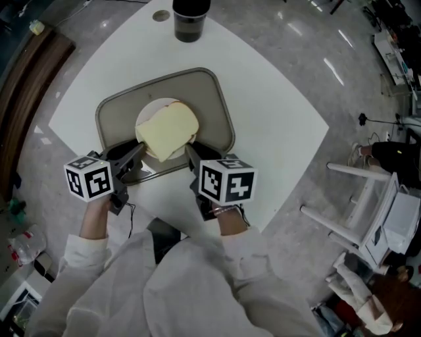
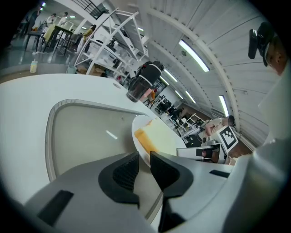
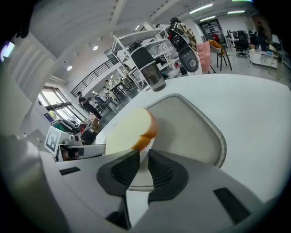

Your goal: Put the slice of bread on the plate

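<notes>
A pale slice of bread point(image 1: 170, 130) lies on a white plate point(image 1: 154, 106) inside a grey tray point(image 1: 218, 99) on the white table. It overhangs the plate's near rim. My left gripper point(image 1: 140, 149) sits at the tray's near edge, just left of the bread. My right gripper point(image 1: 189, 150) sits just right of the bread's near corner. In the left gripper view the jaws point(image 2: 144, 159) stand slightly apart with nothing between them, and the bread point(image 2: 159, 134) and plate point(image 2: 136, 131) lie just beyond. The right gripper point(image 3: 143, 160) shows the same narrow empty gap below the bread point(image 3: 129, 129).
A dark cup point(image 1: 189, 20) stands at the table's far edge beyond the tray. The table's corner points right, with grey floor around it. A white chair frame point(image 1: 358, 191) and bags stand on the floor at the right.
</notes>
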Tool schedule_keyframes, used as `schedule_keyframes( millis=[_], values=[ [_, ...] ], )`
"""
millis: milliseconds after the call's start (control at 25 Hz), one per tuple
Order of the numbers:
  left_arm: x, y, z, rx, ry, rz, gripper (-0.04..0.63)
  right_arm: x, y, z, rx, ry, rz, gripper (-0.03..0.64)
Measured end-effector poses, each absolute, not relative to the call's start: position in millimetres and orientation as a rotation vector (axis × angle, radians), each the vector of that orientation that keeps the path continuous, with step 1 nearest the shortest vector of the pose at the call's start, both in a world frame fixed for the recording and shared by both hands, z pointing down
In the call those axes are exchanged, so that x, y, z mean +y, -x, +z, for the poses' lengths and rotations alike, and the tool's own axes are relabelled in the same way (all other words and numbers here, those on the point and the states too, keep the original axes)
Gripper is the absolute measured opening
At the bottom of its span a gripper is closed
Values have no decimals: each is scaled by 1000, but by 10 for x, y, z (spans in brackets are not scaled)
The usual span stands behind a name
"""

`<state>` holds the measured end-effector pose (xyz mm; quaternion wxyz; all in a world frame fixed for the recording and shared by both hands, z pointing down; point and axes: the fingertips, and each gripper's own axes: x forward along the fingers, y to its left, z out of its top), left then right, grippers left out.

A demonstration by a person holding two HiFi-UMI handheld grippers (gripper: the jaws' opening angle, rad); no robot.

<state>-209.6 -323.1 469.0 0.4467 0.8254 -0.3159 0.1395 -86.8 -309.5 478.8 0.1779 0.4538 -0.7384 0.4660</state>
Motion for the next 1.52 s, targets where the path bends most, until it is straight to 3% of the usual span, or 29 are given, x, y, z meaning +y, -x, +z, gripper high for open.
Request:
schedule_keyframes(
  millis=[1080,1520],
  values=[
    [-3248,2112,4858,-609,-1886,385,77,-3307,835,5000,-2050,-1291,1427,55],
    [-3248,2281,4963,-629,-1822,257,77,-3333,835,4959,-2064,-1305,1384,46]
  ],
)
